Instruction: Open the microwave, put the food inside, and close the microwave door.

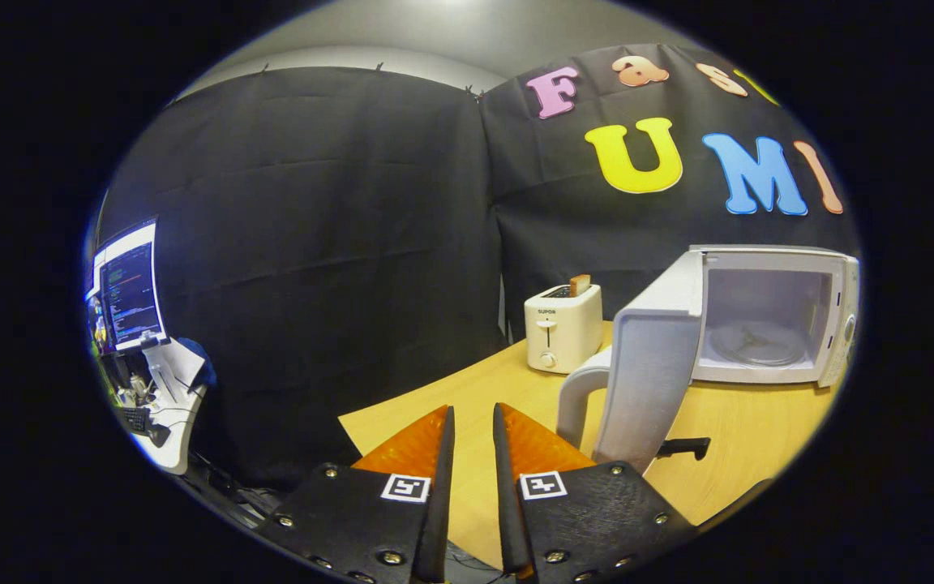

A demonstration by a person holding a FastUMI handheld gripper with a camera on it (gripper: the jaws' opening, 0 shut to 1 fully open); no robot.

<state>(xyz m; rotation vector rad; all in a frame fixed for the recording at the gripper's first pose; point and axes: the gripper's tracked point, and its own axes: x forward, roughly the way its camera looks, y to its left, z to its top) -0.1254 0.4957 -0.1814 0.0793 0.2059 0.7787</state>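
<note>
The white microwave (767,316) stands on the wooden table (743,422), beyond my fingers and to their right. Its door (649,365) is swung wide open toward me, with the curved handle (576,397) on its near edge. The cavity is lit and holds only the glass turntable (759,345). A black handle-like piece (682,446) pokes out from behind the door's lower edge; what it belongs to is hidden. My gripper (473,410) hovers over the table's near corner, left of the door, fingers drawn almost together with nothing between them.
A cream toaster (563,327) with a slice of toast sticking out stands left of the microwave at the back of the table. Off the table to the left is a desk with a lit monitor (130,288) and a keyboard (139,420).
</note>
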